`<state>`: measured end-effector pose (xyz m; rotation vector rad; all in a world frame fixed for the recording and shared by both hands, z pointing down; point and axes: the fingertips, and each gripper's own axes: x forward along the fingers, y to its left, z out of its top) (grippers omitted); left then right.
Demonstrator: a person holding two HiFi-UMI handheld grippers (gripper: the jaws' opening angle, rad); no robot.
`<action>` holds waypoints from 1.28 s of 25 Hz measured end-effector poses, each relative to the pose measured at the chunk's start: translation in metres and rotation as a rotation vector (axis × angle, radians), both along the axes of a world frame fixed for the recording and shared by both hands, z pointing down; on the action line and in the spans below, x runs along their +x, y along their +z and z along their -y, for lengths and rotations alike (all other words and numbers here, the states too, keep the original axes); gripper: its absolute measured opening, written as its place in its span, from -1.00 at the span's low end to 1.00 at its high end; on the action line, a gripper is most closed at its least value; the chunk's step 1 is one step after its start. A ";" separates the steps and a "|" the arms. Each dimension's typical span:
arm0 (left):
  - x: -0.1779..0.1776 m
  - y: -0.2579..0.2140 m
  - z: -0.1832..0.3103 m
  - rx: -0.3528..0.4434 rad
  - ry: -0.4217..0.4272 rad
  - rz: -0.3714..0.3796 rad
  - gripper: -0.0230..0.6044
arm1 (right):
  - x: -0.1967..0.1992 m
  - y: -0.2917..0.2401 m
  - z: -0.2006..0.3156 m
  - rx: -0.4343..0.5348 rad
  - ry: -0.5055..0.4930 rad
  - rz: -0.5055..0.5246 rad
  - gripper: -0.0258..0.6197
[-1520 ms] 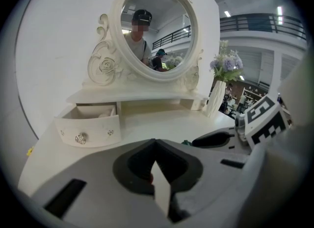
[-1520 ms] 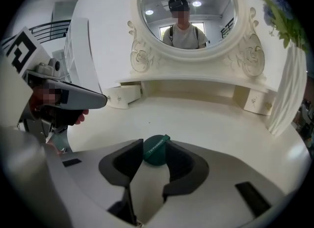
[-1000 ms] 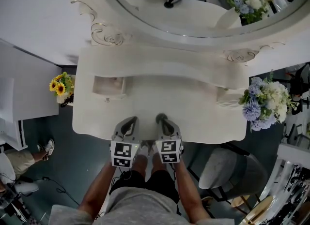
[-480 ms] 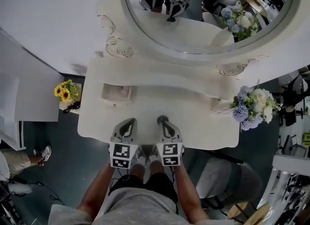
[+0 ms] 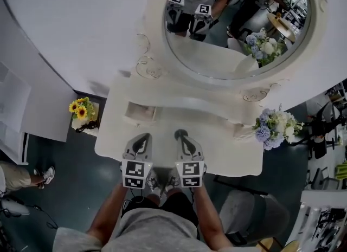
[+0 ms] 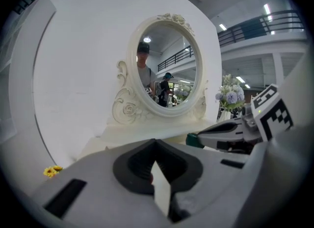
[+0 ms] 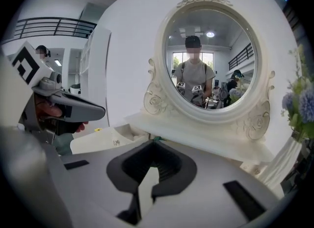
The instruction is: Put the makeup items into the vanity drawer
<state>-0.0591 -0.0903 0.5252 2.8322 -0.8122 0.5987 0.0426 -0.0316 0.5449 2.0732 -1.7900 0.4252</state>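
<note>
A cream vanity table stands under an oval mirror. Its small left drawer is pulled open; I cannot make out what lies inside. No makeup item shows on the tabletop. My left gripper and my right gripper hang side by side over the table's front edge, both pointing at the mirror. Both are shut with nothing between the jaws. In the left gripper view my left gripper's tips meet, with the right gripper beside it. In the right gripper view my right gripper is closed, near the open drawer.
A pot of sunflowers stands on the floor left of the table. A blue and white bouquet sits at the table's right end. A grey chair is at the lower right. A person's shoe shows at the far left.
Both grippers have risen together, staying shut. The head view has tilted up, so the table looks smaller and more of the mirror shows.
</note>
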 end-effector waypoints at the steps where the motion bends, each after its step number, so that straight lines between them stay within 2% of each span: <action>1: -0.004 -0.004 0.002 0.006 -0.009 -0.004 -0.93 | -0.002 -0.005 0.003 0.010 -0.005 -0.002 -0.87; 9: -0.031 -0.027 0.021 0.046 -0.088 -0.024 -0.93 | -0.023 -0.034 0.030 0.063 -0.075 -0.015 -0.87; 16: -0.051 -0.038 0.040 0.073 -0.182 -0.027 -0.93 | -0.042 -0.043 0.063 0.087 -0.179 -0.014 -0.87; 24: -0.071 -0.039 0.067 0.069 -0.321 -0.020 -0.93 | -0.060 -0.042 0.109 0.083 -0.321 -0.002 -0.87; 32: -0.088 -0.024 0.088 0.033 -0.461 0.002 -0.93 | -0.080 -0.020 0.147 0.033 -0.468 0.021 -0.87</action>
